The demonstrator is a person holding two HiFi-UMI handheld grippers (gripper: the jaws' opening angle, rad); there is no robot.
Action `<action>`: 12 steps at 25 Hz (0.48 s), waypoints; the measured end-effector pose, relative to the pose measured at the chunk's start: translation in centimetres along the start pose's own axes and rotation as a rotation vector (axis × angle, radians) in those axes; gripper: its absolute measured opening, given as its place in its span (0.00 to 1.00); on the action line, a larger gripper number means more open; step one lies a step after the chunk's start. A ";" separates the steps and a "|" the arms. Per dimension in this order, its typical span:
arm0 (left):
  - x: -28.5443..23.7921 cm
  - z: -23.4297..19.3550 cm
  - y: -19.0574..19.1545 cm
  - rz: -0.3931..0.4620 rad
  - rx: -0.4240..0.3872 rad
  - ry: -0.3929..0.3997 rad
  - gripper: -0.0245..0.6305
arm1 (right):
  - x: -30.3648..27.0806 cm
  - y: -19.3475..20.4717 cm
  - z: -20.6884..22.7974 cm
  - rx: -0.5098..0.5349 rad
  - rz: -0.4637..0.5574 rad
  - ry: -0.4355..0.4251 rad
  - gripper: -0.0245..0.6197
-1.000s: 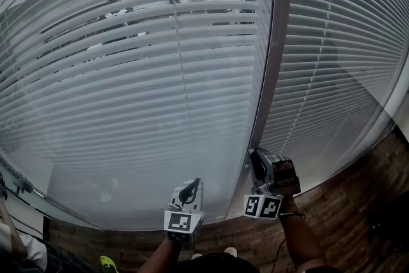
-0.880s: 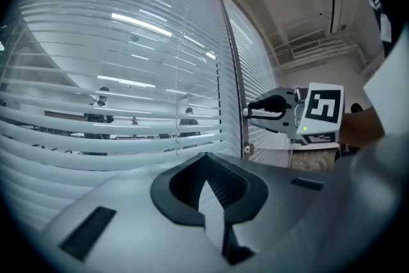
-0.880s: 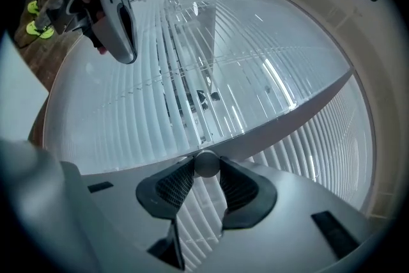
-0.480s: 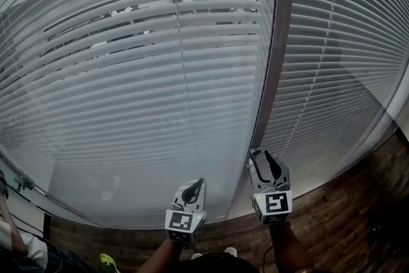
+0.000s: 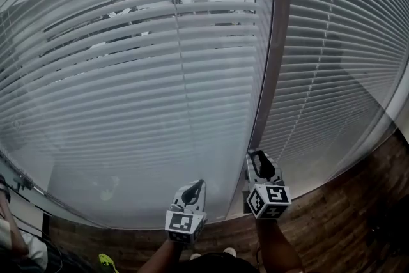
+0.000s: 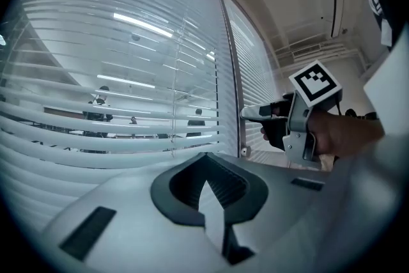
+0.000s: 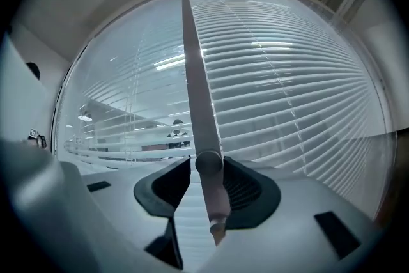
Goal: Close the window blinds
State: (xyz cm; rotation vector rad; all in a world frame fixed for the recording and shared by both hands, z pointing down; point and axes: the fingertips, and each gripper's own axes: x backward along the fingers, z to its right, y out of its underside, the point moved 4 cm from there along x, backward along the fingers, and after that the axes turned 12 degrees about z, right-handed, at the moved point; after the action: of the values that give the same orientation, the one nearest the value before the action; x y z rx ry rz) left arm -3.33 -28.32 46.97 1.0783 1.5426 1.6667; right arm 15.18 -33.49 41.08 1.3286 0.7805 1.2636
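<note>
We saw the R gripper [image 5: 259, 163] just beside the window post [image 5: 275, 61], jaws just opening wide, tilt wand [image 7: 214, 201] loose between them, not pinched. The L gripper [image 5: 195, 187], left of the post, had jaws about together, empty. The right blind [image 5: 345, 61] looked shut. The left blind [image 5: 128, 73] showed gaps up top, so we judged it approx half done, w/ more wand twisting needed.

Dim, cool light filters through the blinds [image 5: 160, 73]; fisheye edges darken.
</note>
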 end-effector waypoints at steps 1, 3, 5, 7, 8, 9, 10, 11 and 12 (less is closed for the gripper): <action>0.0 -0.1 0.0 0.000 0.000 -0.002 0.04 | 0.0 0.0 0.1 -0.003 0.006 0.001 0.25; 0.1 -0.3 0.0 0.000 -0.002 -0.007 0.04 | 0.0 -0.1 0.1 -0.001 0.015 -0.008 0.24; 0.2 -0.4 0.0 -0.002 -0.004 -0.010 0.04 | 0.0 -0.2 0.0 0.005 0.020 -0.023 0.24; 0.2 -0.4 0.1 -0.002 -0.004 -0.011 0.04 | 0.0 -0.2 0.0 0.010 0.019 -0.028 0.24; 0.2 -0.4 0.1 -0.002 -0.004 -0.011 0.04 | 0.0 -0.1 0.0 0.015 0.018 -0.029 0.24; 0.2 -0.4 0.1 -0.002 -0.005 -0.011 0.04 | 0.0 -0.2 0.0 0.023 0.016 -0.032 0.24; 0.2 -0.4 0.0 -0.001 -0.006 -0.011 0.04 | 0.0 -0.2 0.0 0.034 0.014 -0.036 0.24; 0.2 -0.3 0.0 0.000 -0.006 -0.010 0.04 | 0.0 -0.2 0.0 0.047 0.012 -0.039 0.24; 0.1 -0.3 0.0 0.001 -0.005 -0.010 0.04 | 0.0 -0.2 0.0 0.063 0.009 -0.044 0.24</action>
State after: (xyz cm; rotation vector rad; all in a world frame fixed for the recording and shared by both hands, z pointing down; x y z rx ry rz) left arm -3.65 -28.34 46.98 1.0835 1.5312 1.6623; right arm 15.21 -33.47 40.91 1.4070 0.7897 1.2217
